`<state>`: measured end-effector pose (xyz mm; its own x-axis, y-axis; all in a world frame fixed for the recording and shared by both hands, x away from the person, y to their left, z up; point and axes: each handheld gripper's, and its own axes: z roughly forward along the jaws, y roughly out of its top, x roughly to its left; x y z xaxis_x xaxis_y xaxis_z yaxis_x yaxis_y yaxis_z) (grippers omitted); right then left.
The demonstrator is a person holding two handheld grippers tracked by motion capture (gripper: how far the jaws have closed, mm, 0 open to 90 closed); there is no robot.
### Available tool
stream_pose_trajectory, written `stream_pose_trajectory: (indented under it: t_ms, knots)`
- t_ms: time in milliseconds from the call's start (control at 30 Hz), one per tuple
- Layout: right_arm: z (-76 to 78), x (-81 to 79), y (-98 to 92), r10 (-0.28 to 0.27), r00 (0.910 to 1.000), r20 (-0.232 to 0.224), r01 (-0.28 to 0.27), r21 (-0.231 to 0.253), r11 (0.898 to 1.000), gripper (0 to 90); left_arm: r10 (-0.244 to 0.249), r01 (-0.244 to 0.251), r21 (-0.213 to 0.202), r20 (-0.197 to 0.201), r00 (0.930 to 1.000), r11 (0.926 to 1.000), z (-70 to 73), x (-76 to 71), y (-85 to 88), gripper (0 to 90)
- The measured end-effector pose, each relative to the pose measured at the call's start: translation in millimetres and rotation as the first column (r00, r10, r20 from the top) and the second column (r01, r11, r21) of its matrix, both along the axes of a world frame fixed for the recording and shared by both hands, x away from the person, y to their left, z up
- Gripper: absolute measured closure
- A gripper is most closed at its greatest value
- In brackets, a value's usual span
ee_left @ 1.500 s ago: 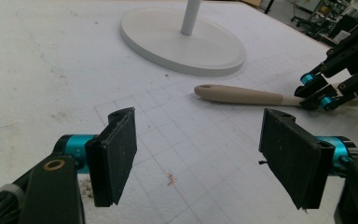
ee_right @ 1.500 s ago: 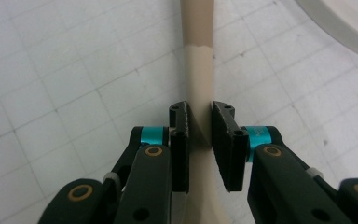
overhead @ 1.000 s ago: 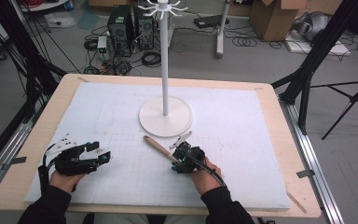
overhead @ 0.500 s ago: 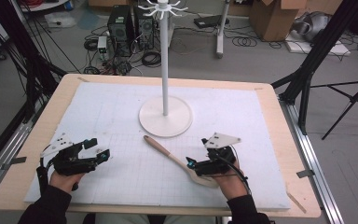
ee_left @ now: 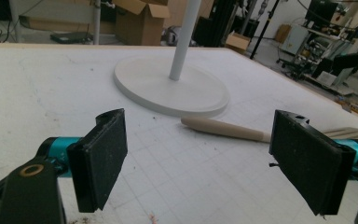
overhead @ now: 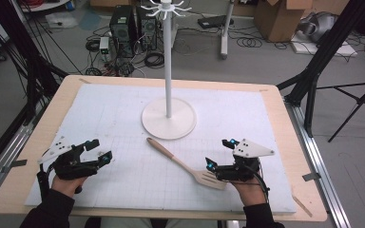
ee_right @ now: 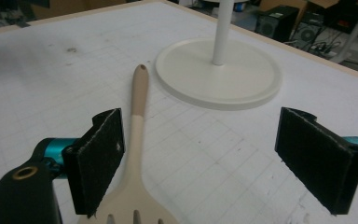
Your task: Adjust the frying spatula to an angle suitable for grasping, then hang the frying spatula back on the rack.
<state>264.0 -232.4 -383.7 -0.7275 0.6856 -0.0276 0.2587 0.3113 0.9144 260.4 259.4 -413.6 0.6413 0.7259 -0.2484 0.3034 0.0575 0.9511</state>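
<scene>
Two hand-held tools rest low over a white gridded mat point(overhead: 123, 118) on a wooden table point(overhead: 285, 142), one in each of a person's hands. Between them lies a beige slotted spatula point(overhead: 185, 164), flat on the mat, its handle pointing toward the round base of a tall white hanging stand point(overhead: 168, 118) at the middle of the table and stopping just short of it.

At the person's right, the right tool point(overhead: 218, 154) sits just beside the spatula's slotted head; its jaws have just been opening and now stand wide apart with nothing pressed between them (in the right gripper view the spatula point(ee_right: 137, 140) runs up past the inner jaw, untouched). On the other side, the left tool point(overhead: 100, 149) waits well apart from the spatula, its jaws also just opened wide and empty.

Judging from this, the spatula has been set down and released. Next, a fresh grasp would mean closing on the handle, probably to lift it toward the stand's hooks point(overhead: 164, 7).
</scene>
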Motion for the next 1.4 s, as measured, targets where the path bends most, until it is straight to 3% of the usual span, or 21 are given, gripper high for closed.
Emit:
stream_pose_trajectory:
  t_ms: [333, 633, 1033, 1233, 1300, 1400]
  knots:
    - [2.7, -3.4, -0.8, -0.004, 0.9994, 0.035, 0.004, -0.007, 1.000, 15.0, 0.016, -0.016, 0.015, 0.010, 0.9998, 0.9998, 0.3, -1.7, -4.8, 20.1]
    - [2.5, -3.4, -0.9, -0.030, 0.9995, 0.005, 0.030, 0.003, 1.000, 14.9, 0.007, -0.007, 0.013, 0.002, 1.0000, 0.9999, -2.2, 0.8, -5.8, 20.6]
    - [0.1, 12.1, 27.0, 0.070, 0.9968, -0.039, -0.072, -0.047, 0.996, 15.8, 0.006, -0.006, 0.053, -0.011, 0.9999, 0.9986, -4.6, -3.2, -11.0, 21.6]
    - [-12.3, 24.6, 49.1, 0.102, 0.9865, -0.129, -0.117, -0.122, 0.986, 18.8, 0.000, 0.001, 0.067, -0.025, 0.9997, 0.9978, -7.4, -1.1, -13.5, 22.1]
    - [-18.7, 30.7, 58.5, 0.117, 0.9779, -0.173, -0.145, -0.159, 0.977, 21.1, -0.001, 0.003, 0.067, -0.027, 0.9996, 0.9977, -7.5, -1.0, -12.9, 22.1]
    - [-30.4, 42.4, 71.7, 0.125, 0.9574, -0.260, -0.183, -0.215, 0.959, 25.3, -0.002, 0.004, 0.071, -0.030, 0.9996, 0.9975, -7.6, -0.8, -12.8, 22.3]
